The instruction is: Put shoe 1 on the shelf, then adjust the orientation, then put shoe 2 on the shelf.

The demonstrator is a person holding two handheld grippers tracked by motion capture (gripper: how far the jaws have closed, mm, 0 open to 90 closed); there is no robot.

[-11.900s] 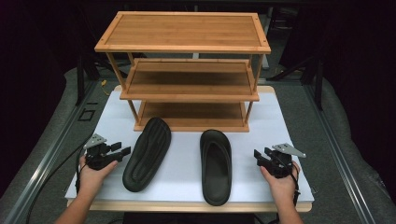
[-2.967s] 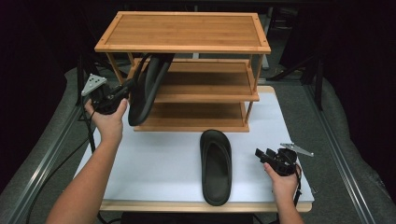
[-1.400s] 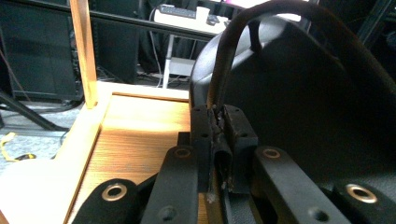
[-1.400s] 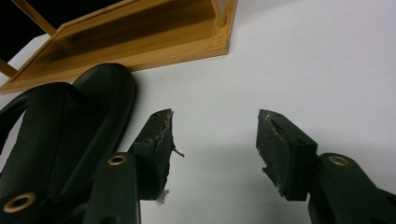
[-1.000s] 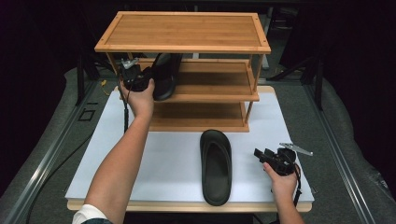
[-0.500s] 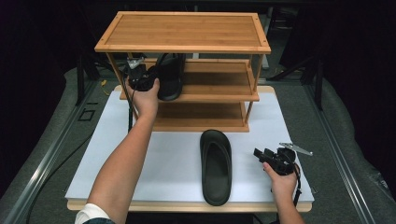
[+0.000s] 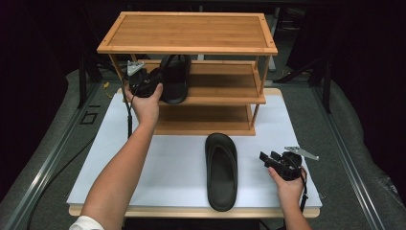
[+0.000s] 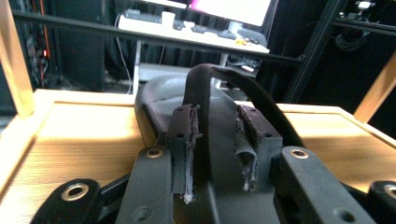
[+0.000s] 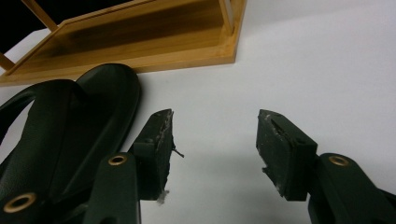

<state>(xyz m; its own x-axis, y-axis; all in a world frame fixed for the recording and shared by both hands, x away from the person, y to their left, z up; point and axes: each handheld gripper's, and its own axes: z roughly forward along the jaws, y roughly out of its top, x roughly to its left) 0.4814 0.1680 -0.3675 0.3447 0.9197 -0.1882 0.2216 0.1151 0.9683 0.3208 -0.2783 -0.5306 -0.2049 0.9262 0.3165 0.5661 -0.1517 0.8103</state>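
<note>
black slipper (image 7: 174, 79), on middle shelf (image 7: 215, 96)

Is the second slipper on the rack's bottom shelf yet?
No, that slipper lies on the white table in front of the rack, beside the open right tongs.

Your bench (image 7: 119, 158), white-topped, carries a three-tier bamboo shoe rack (image 7: 191, 33) at its far side. One black slipper (image 7: 174, 79) sits on the rack's middle shelf; its mate (image 7: 221, 170) lies sole-down on the bench, in front of the rack.
</note>
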